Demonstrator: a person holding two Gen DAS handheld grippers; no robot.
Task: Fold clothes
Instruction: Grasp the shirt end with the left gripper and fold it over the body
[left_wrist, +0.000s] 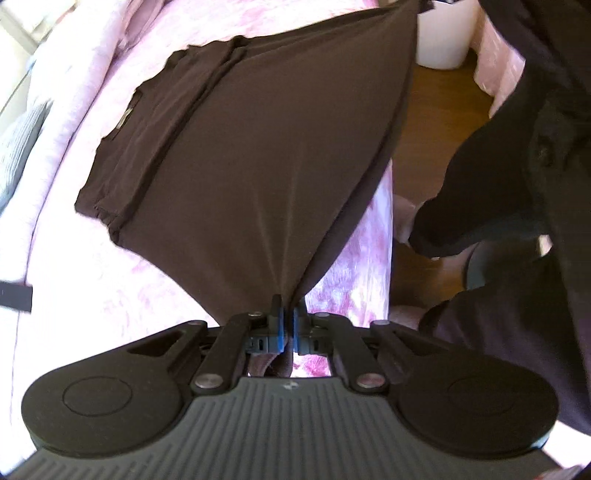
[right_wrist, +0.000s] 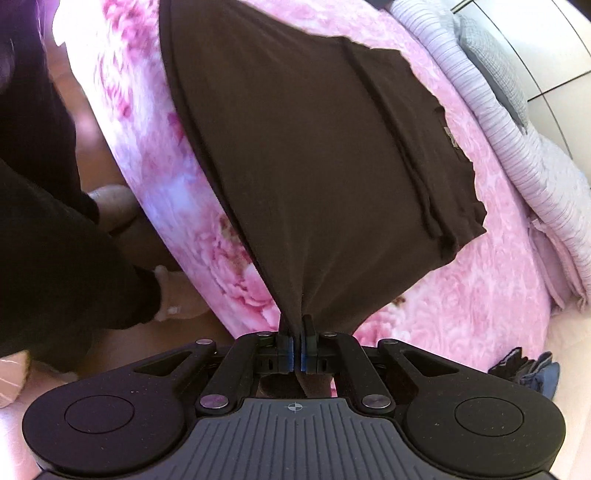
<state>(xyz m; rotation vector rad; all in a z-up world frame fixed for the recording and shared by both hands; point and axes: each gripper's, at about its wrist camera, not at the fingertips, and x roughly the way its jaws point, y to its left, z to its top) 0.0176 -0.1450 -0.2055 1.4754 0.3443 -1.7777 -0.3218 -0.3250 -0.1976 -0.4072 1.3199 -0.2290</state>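
Left gripper (left_wrist: 288, 325) and right gripper (right_wrist: 296, 345) each pinch a corner of the soft, light brown garment (left_wrist: 258, 147), stretched taut ahead of them.

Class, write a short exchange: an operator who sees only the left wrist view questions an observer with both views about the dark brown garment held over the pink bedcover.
Operator: Is the garment's other corner held?
Observer: Yes, the right gripper is shut on the brown garment, which fans out taut from it.
Operator: Anything else lying on that side?
Observer: A small heap of blue and dark cloth lies just past the edge of the pink bedcover.
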